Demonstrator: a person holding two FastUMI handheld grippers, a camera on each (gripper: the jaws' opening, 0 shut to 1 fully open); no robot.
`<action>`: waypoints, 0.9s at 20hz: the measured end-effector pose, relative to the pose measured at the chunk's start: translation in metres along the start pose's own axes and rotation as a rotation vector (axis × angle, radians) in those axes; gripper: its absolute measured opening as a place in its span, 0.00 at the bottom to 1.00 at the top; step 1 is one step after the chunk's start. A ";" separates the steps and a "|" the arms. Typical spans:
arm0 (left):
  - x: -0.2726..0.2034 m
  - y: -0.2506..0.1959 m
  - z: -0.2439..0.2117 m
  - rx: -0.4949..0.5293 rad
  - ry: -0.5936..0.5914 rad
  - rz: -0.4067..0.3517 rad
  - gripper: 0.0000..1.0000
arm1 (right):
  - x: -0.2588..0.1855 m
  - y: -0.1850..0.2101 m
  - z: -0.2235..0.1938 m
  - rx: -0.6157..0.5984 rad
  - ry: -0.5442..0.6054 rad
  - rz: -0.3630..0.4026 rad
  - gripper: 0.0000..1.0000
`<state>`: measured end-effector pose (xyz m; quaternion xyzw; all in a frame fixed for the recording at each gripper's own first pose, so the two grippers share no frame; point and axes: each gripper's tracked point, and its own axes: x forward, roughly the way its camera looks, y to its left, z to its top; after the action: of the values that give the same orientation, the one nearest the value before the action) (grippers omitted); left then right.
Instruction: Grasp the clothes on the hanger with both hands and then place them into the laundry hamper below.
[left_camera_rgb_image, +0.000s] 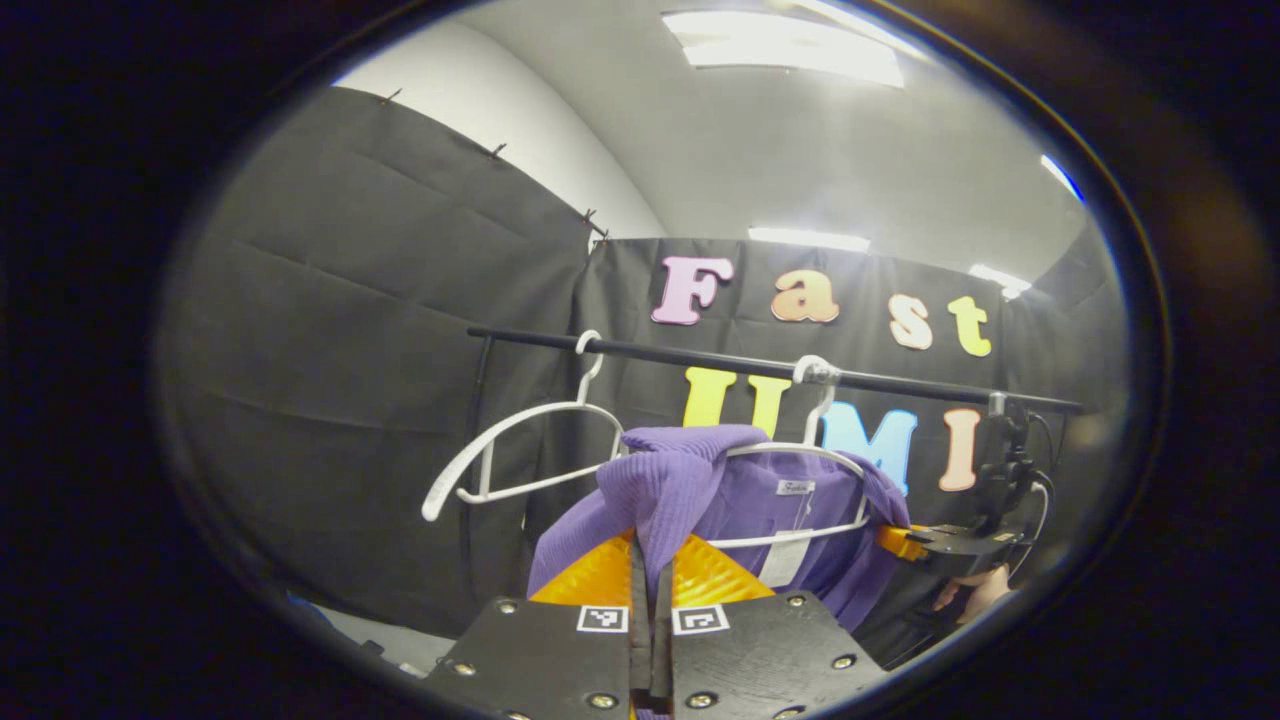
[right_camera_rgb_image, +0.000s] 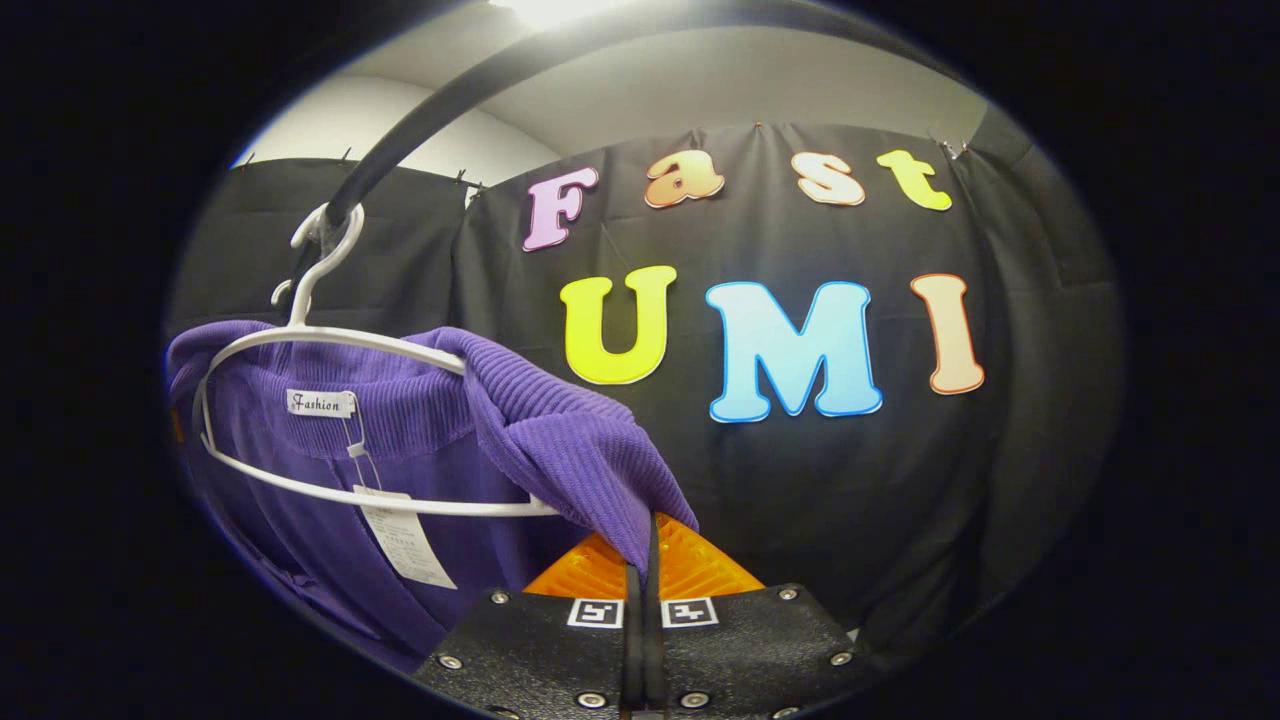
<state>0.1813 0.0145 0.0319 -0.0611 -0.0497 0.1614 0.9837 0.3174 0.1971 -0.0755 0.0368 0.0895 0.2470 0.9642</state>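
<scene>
While both my claws are pressed together on purple cloth, the garment (right_camera_rgb_image: 400, 420) hangs from a white hanger (right_camera_rgb_image: 330, 340) on the black rail (left_camera_rgb_image: 760, 365). Inside the collar I see a small white woven label (right_camera_rgb_image: 320, 403) with cursive writing, and below it a white paper tag (right_camera_rgb_image: 405, 540) hangs on a thin string; its print is too small for me to make out. The garment is a knitted sweater with fine ribs, soft and thick, and it folds in round bulges over the hanger's shoulders. In the left gripper view my left gripper (left_camera_rgb_image: 650, 570) has its two fingers nearly touching, with a fold of the purple knit pinched between them near one shoulder of the hanger. In the right gripper view my right gripper (right_camera_rgb_image: 640, 565) is also narrow, and its fingers pinch the other shoulder of the sweater, where the cloth drapes down over the end of the hanger. Each gripper carries two small square black-and-white markers on its flat black body, which has round metal screws. The hanger is thin white plastic, curved like an oval loop with a hook. A second white hanger (left_camera_rgb_image: 520, 445), bare, hangs on the same rail beside the first. In the left gripper view I also see my right gripper at the far shoulder, with a hand (left_camera_rgb_image: 975, 590) behind it.
</scene>
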 end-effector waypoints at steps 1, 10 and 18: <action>0.000 0.002 0.005 -0.001 -0.011 -0.015 0.08 | -0.003 -0.001 0.002 0.003 -0.003 -0.014 0.00; 0.019 0.056 0.054 0.024 -0.113 -0.002 0.01 | -0.030 0.009 0.015 -0.022 -0.040 -0.096 0.00; 0.047 0.107 0.038 -0.005 -0.086 -0.063 0.01 | -0.076 0.040 0.031 -0.023 -0.069 -0.147 0.00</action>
<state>0.1877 0.1342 0.0587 -0.0550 -0.0940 0.1325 0.9852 0.2390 0.1944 -0.0290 0.0278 0.0558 0.1753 0.9825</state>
